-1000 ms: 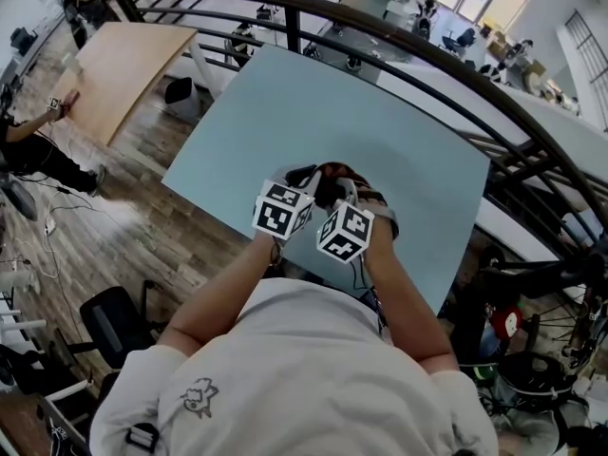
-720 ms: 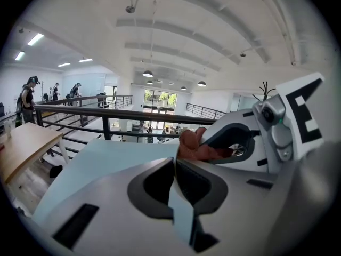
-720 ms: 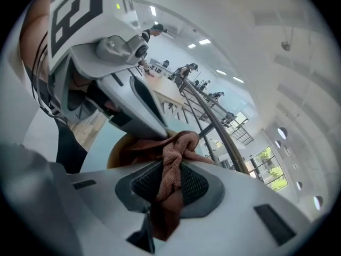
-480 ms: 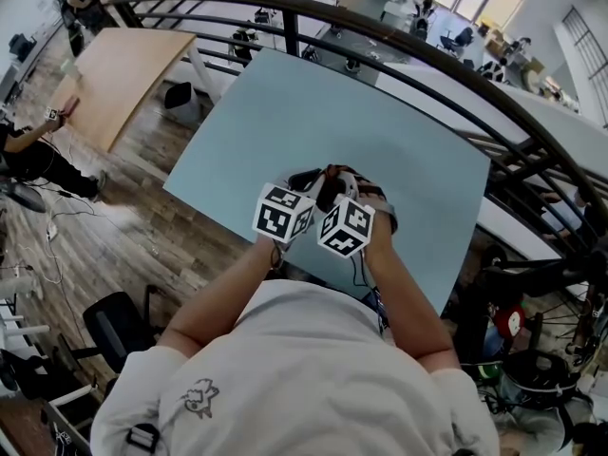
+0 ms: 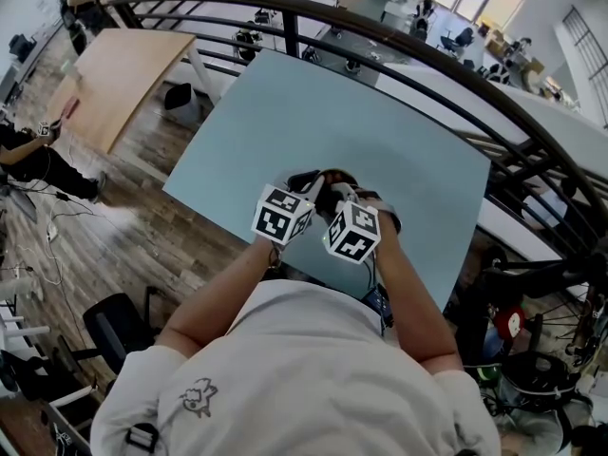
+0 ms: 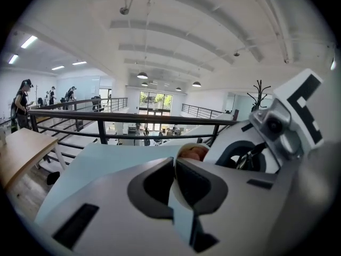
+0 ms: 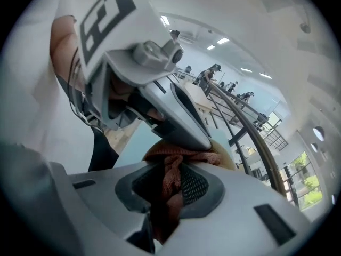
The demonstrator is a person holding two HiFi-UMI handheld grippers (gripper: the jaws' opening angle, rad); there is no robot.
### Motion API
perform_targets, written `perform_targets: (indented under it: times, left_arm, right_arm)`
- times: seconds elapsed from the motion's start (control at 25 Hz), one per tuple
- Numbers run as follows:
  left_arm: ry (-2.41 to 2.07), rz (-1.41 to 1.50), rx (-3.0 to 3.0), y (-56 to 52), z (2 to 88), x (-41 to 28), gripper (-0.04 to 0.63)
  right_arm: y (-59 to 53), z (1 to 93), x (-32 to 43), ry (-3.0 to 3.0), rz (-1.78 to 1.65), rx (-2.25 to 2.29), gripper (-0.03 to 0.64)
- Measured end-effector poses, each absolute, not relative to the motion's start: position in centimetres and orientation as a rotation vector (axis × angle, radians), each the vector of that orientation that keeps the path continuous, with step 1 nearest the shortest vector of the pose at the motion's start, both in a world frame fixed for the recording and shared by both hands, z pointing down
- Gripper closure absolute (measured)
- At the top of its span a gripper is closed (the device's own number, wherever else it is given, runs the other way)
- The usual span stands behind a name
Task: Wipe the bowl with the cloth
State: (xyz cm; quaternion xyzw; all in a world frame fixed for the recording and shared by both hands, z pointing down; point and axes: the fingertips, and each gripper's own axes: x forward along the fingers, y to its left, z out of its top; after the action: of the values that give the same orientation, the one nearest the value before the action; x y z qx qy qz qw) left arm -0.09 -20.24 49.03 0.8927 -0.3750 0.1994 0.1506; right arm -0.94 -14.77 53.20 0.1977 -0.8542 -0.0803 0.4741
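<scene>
Head view: my left tool (image 5: 309, 186) and right tool (image 5: 344, 194) meet low over the pale blue tabletop (image 5: 380, 131), towards its 6 o'clock edge. Over the last second the right tool's marker cube has slid slightly towards 4 o'clock, while the left has barely moved. I read that as a wiping stroke under way.

Left gripper view: the left tool is pinched almost fully closed on the cream wall of the bowl (image 6: 180, 204), steadying it, with the right tool at 3 o'clock.

Right gripper view: that tool is clamped on the rust-coloured cloth (image 7: 178, 151), which bunches against the bowl's rim at 1 o'clock. The left tool looms at 11 o'clock.
</scene>
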Motion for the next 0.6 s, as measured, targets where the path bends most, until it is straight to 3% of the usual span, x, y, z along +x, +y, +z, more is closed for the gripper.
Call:
perform_targets:
  times: [0.36, 0.6]
  left_arm:
    - [-1.160, 0.484, 2.440, -23.2, 50.0, -4.0, 0.569]
    - [-0.999, 0.152, 2.216, -23.6, 50.4, -6.3, 0.572]
  right_arm:
    - [-12.5, 50.1, 0.9, -2.129, -0.207, 0.449, 0.528]
    - [-14.2, 46.0, 4.7, -2.209, -0.285, 0.706, 0.526]
